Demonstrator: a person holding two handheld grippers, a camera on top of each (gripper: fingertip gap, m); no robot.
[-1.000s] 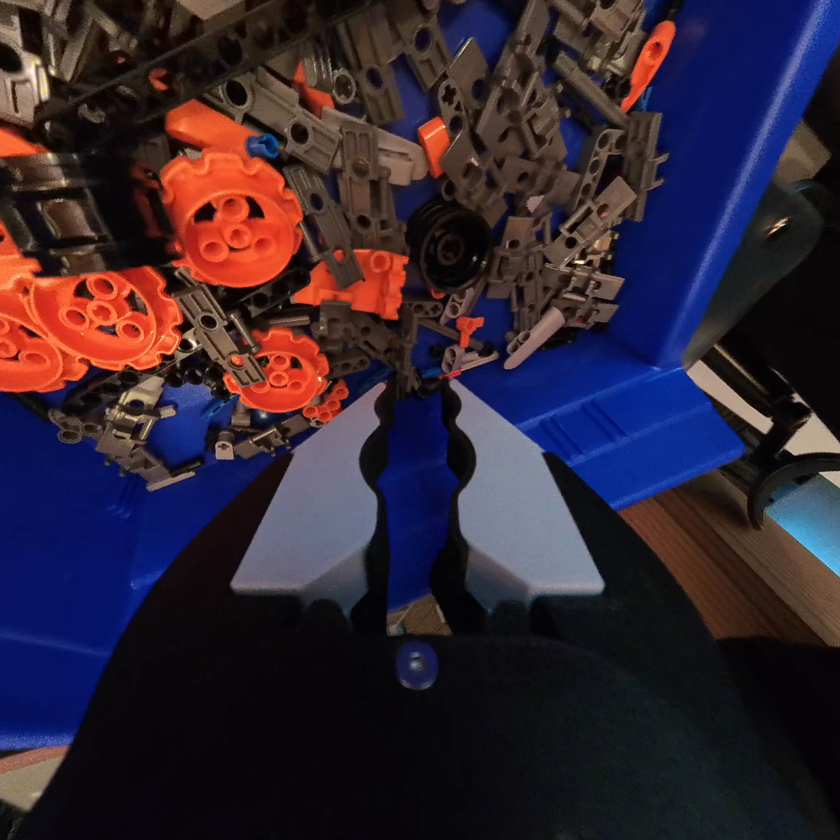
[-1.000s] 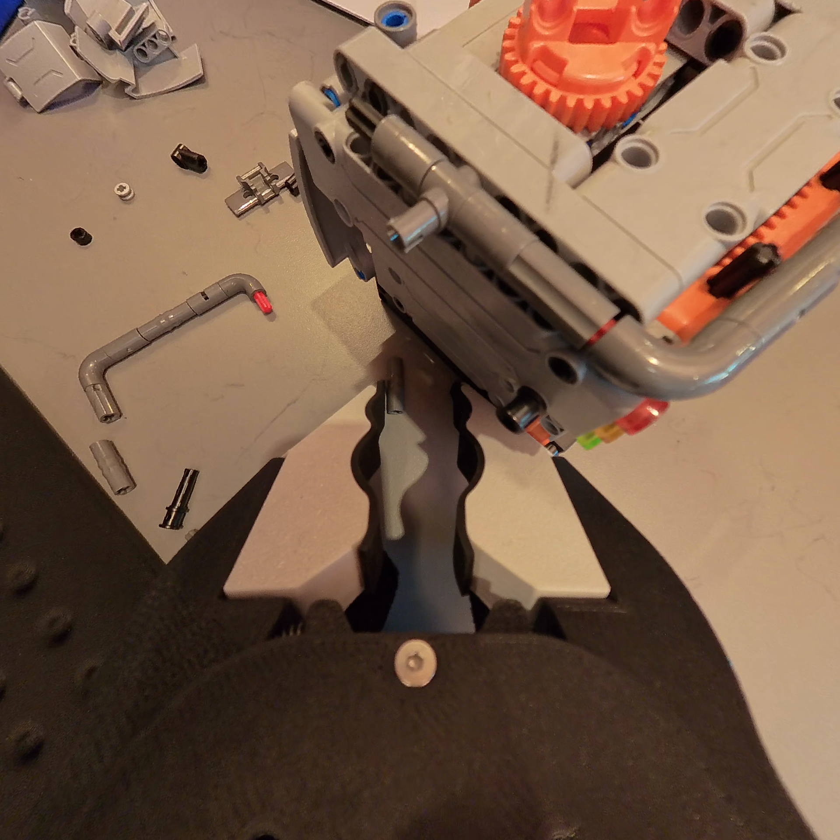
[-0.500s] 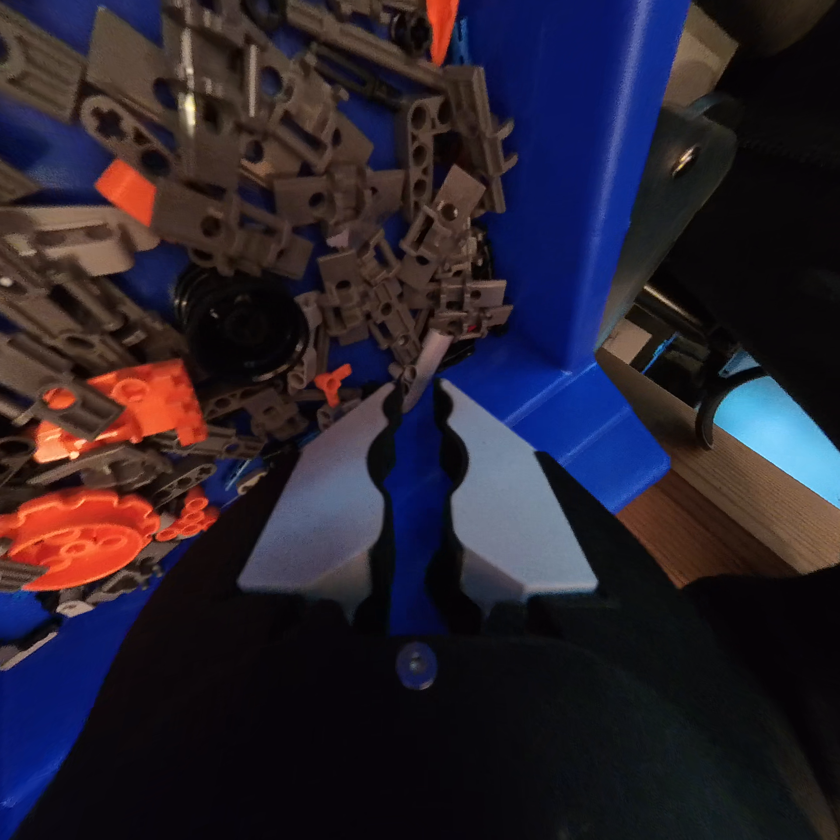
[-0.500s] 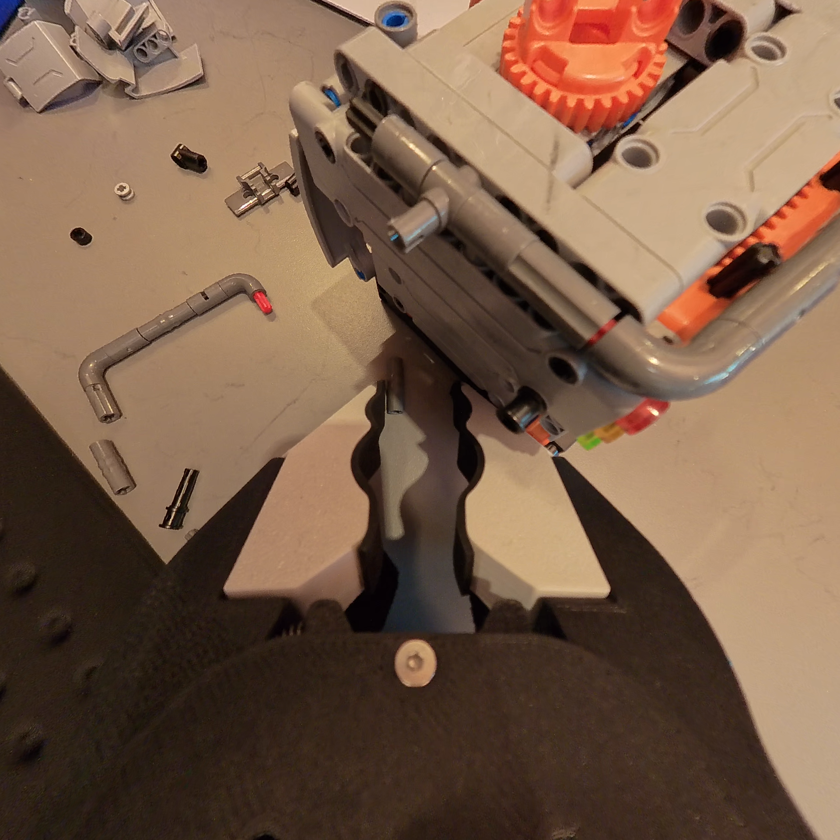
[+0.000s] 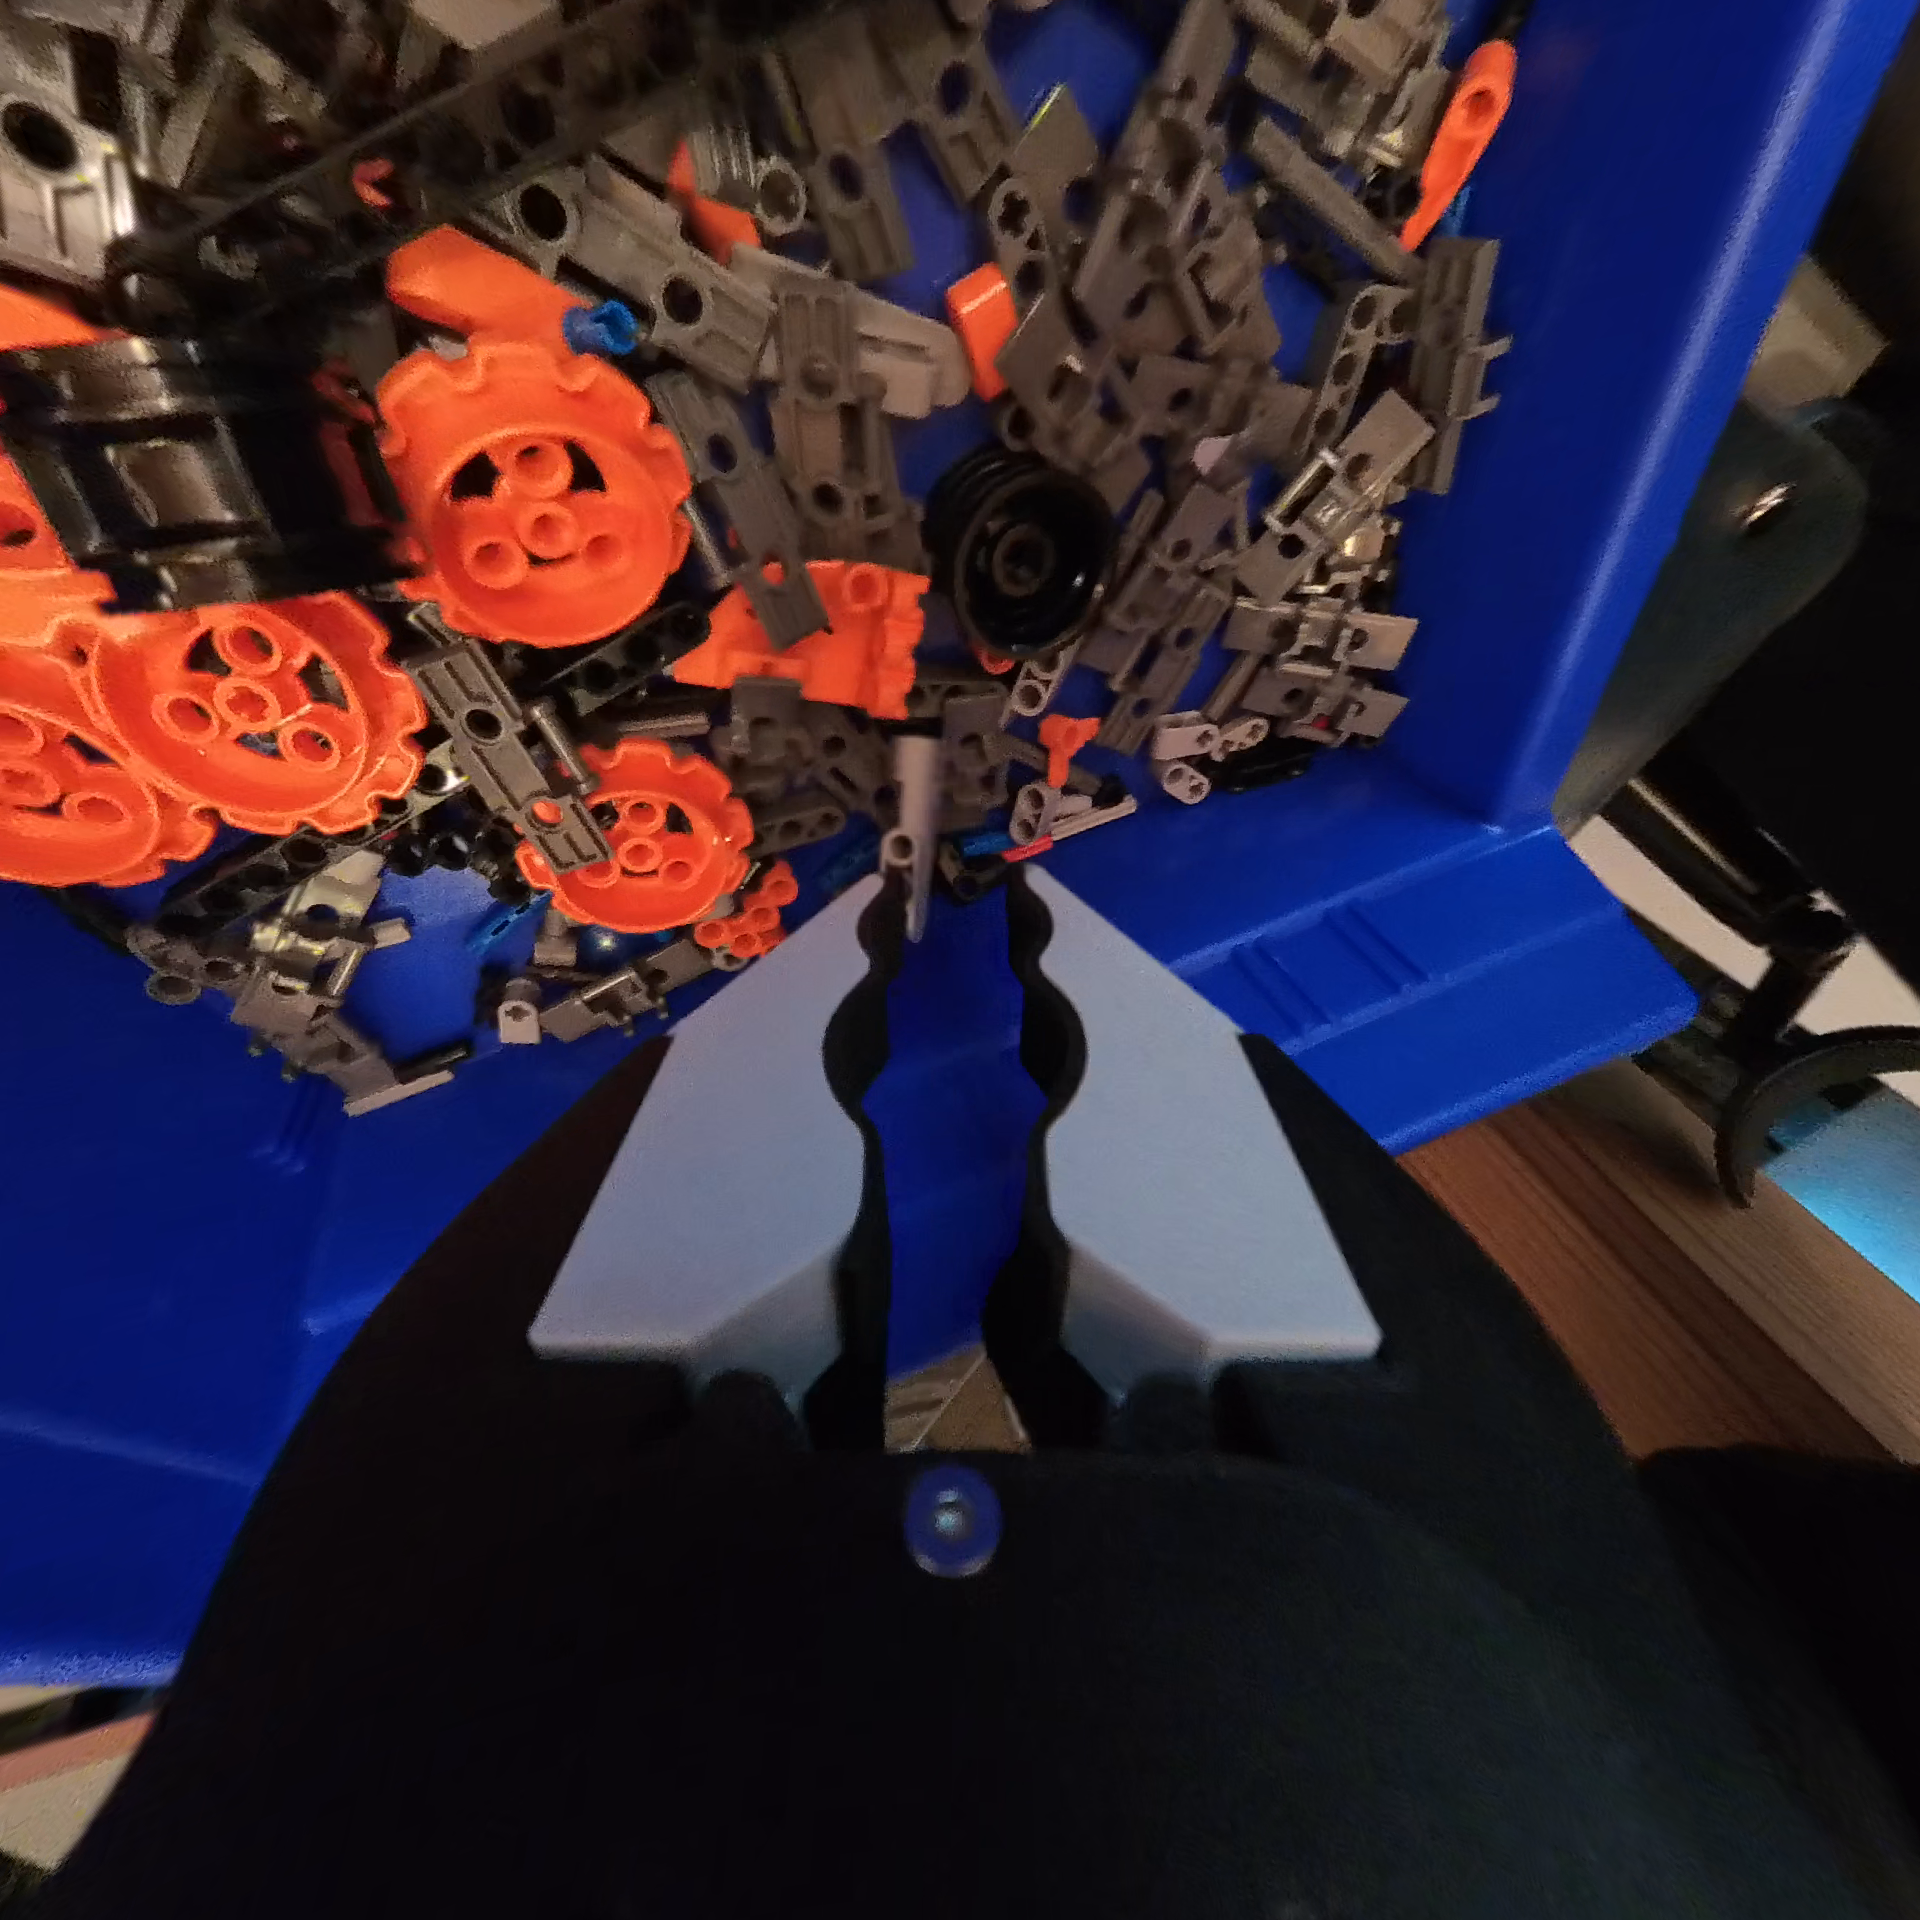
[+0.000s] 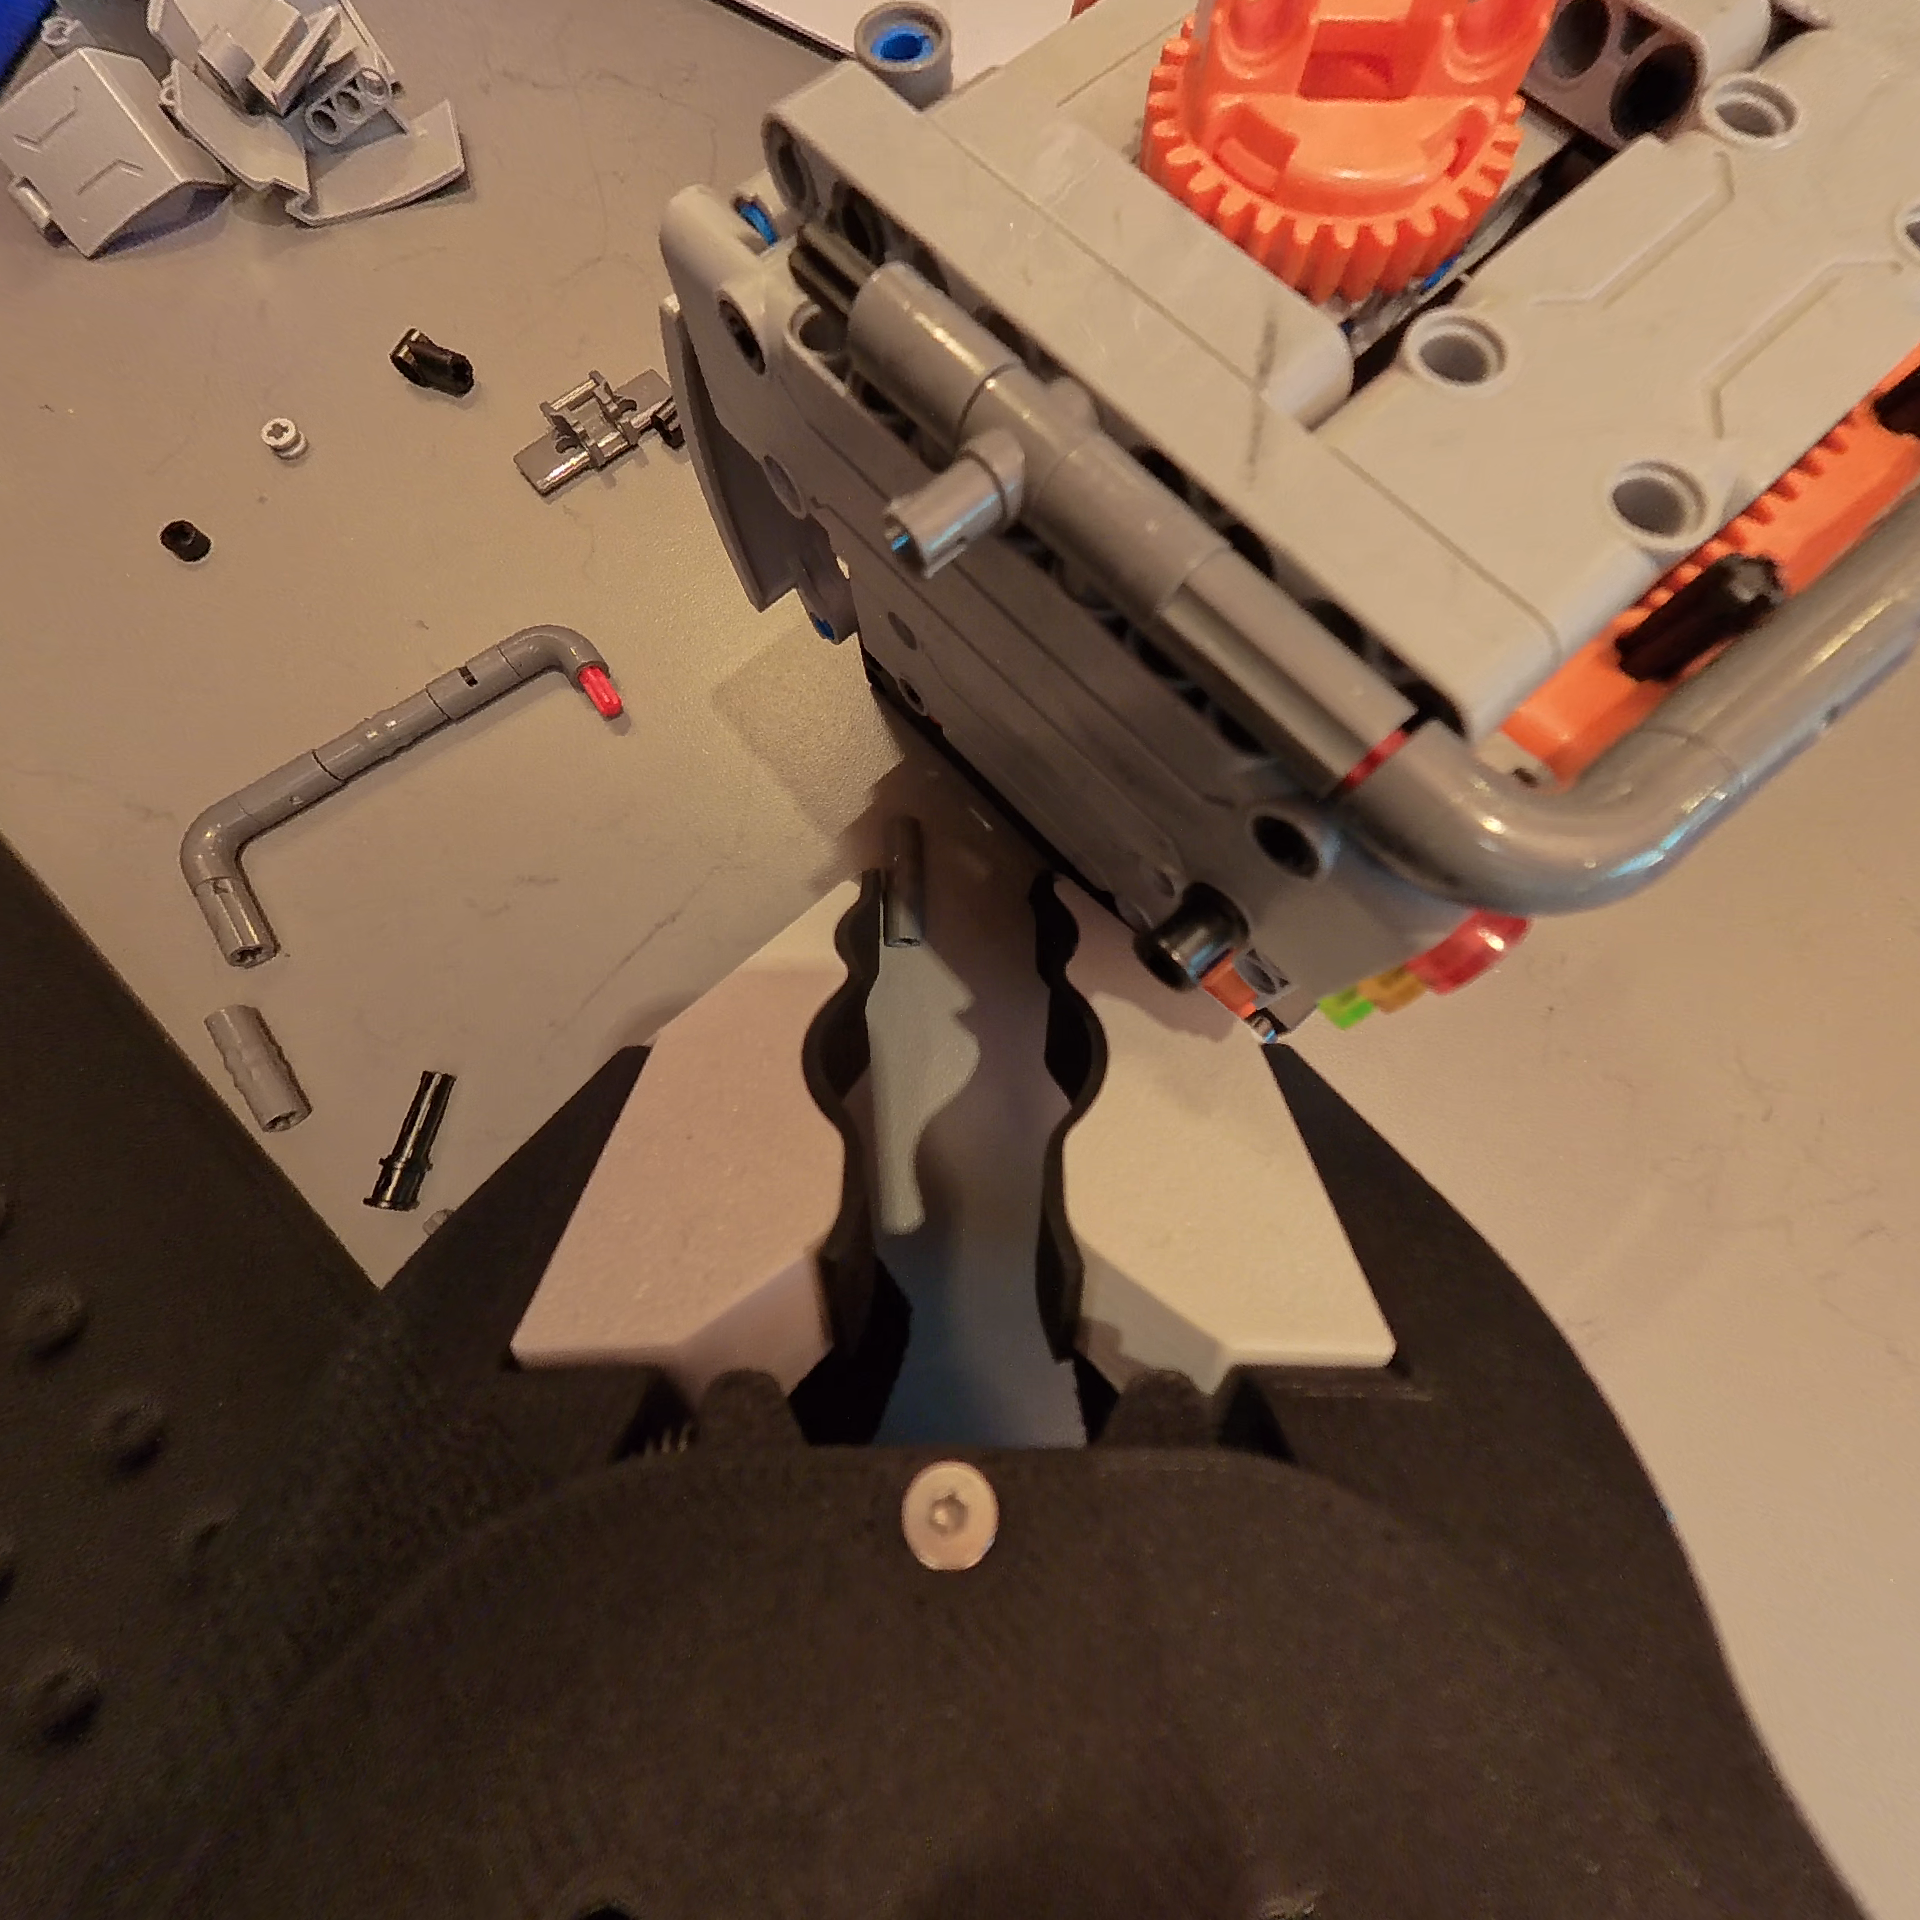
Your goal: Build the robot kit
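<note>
We see a blue bin (image 5: 1662,436) full of loose building parts: big orange wheels (image 5: 530,499), a black wheel (image 5: 1023,556), and a heap of grey connectors (image 5: 1174,260). The left gripper (image 5: 951,899) sits at the bin's near edge, jaws apart with blue showing through the gap. A pale grey spike (image 5: 916,821) stands at the tip of its left finger, touching that finger's inner edge; the other finger is clear of it, so we can't tell whether it is gripped. On the right side we see a grey table (image 6: 1558,1299) with a large grey model (image 6: 1195,540) on it, topped by an orange gear (image 6: 1330,156) and rimmed by a curved grey tube (image 6: 1590,862). The right gripper (image 6: 956,894) points at the model's near lower corner, released, jaws apart. A small dark pin (image 6: 902,883) sits by its left fingertip; held or just lying there, we can't tell. Left of it on the table: a bent grey pipe (image 6: 384,727) with a red tip, a short grey sleeve (image 6: 258,1065), a black pin (image 6: 410,1138), a grey clip (image 6: 592,426), and grey panels (image 6: 208,125) at the far corner.
</note>
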